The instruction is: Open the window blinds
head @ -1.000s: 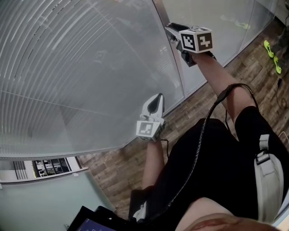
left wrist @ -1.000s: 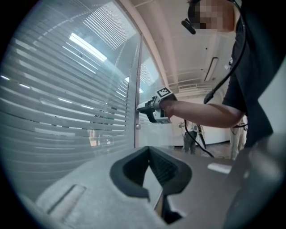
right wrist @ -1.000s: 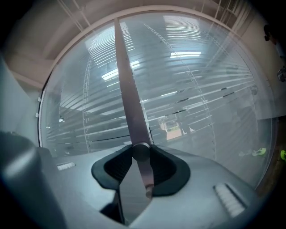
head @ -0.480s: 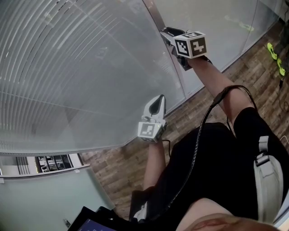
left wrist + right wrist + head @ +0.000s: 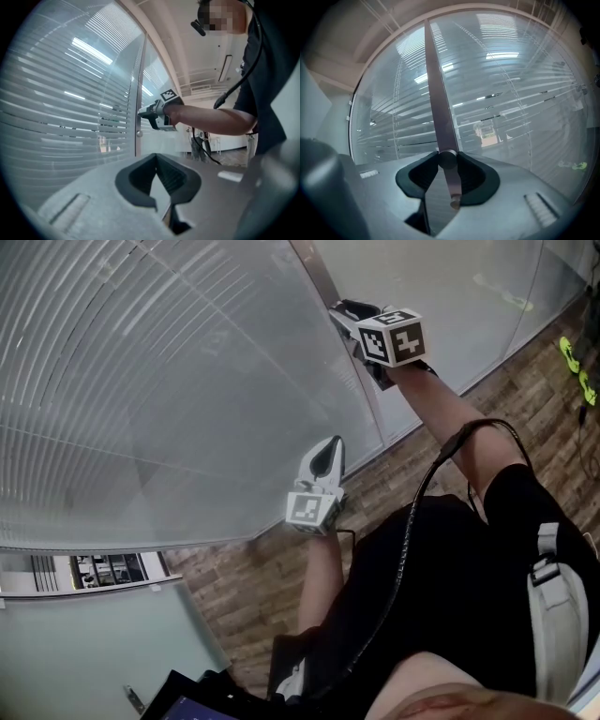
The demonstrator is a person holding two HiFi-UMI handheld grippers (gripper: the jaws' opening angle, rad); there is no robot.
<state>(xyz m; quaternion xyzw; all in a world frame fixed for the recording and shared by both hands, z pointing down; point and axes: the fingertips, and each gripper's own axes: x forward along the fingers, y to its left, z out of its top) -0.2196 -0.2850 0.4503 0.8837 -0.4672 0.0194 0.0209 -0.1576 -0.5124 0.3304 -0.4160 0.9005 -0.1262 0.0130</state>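
Your right claw is clamped on the knob at the window frame. Your left claw is closed and empty. The blinds hang behind the glass. Risk: the smooth round knob could slip between the pads when you twist it.

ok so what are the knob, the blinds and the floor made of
Knob: likely brushed metal, going by its dull grey sheen.
Blinds: thin pale slats with a slight gloss, either painted aluminium or plastic; the look leaves it open.
Floor: brown planks with grain, either wood or laminate.
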